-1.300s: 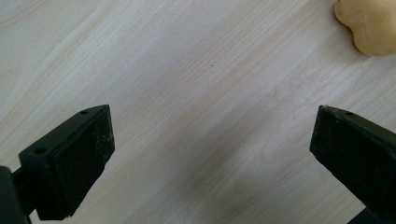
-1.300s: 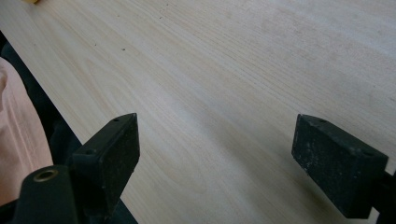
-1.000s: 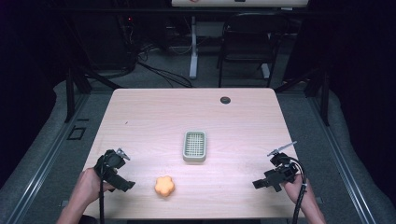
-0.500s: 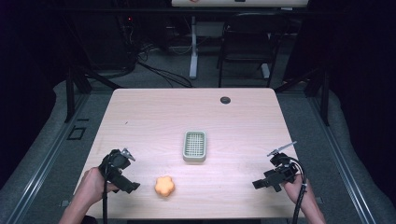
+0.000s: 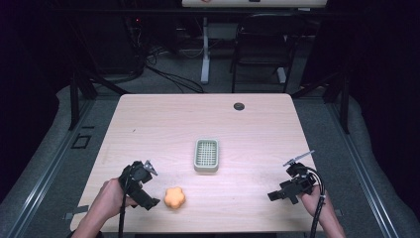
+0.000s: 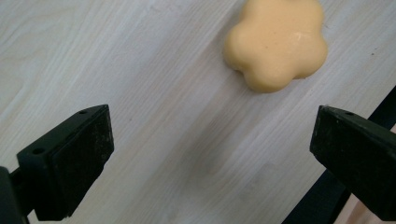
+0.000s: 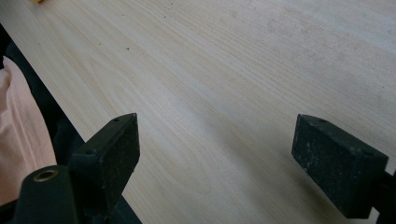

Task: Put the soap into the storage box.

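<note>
- The left gripper is held low over the table's near edge, its jaws spread wide with nothing between them.
- In the left gripper view, the left gripper is aimed along the wood, and only bare table lies in the gap between the jaws.
- The orange flower-shaped piece is seen just ahead of those jaws and a little toward the right one, lying flat on the table and touched by neither.
- From the high view, the orange flower-shaped piece lies just beside the left gripper's tips, on the side toward the table's middle.
- The left hand is wrapped around the gripper's body, with the forearm coming in from the near edge at a slant.
- Farther off, beyond the orange piece, a small green basket stands near the table's middle.
- The right gripper is held well apart from the left one, near the table's right near corner, pointing inward.
- In the right gripper view, the right gripper is likewise wide open and empty, over bare wood.
- The right hand grips from behind, with the cable trailing along the forearm.
</note>
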A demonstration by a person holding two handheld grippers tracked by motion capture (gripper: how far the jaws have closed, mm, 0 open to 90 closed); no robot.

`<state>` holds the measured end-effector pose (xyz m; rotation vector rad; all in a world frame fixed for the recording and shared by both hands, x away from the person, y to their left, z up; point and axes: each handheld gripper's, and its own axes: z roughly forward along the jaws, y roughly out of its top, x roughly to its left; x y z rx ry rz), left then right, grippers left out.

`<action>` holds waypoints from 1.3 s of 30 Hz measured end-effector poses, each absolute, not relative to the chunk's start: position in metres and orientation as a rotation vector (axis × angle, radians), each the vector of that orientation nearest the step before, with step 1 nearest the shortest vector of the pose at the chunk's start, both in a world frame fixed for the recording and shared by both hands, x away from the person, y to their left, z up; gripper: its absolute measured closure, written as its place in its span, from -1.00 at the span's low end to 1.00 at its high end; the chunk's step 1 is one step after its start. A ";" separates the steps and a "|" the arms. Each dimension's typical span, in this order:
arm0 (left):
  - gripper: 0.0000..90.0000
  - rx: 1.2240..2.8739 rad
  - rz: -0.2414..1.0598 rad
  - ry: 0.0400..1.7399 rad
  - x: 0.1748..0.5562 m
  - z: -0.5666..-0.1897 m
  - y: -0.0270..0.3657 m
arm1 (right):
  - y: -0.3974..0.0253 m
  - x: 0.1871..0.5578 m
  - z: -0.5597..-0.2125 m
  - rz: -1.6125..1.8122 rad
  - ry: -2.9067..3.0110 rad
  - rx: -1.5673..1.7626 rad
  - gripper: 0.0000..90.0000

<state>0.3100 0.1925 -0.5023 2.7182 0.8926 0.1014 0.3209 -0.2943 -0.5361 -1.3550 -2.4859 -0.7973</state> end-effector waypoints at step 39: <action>-0.95 2.846 0.027 0.672 0.317 -0.533 0.134 | -0.293 0.320 -0.538 -0.791 -2.468 -1.355 -0.67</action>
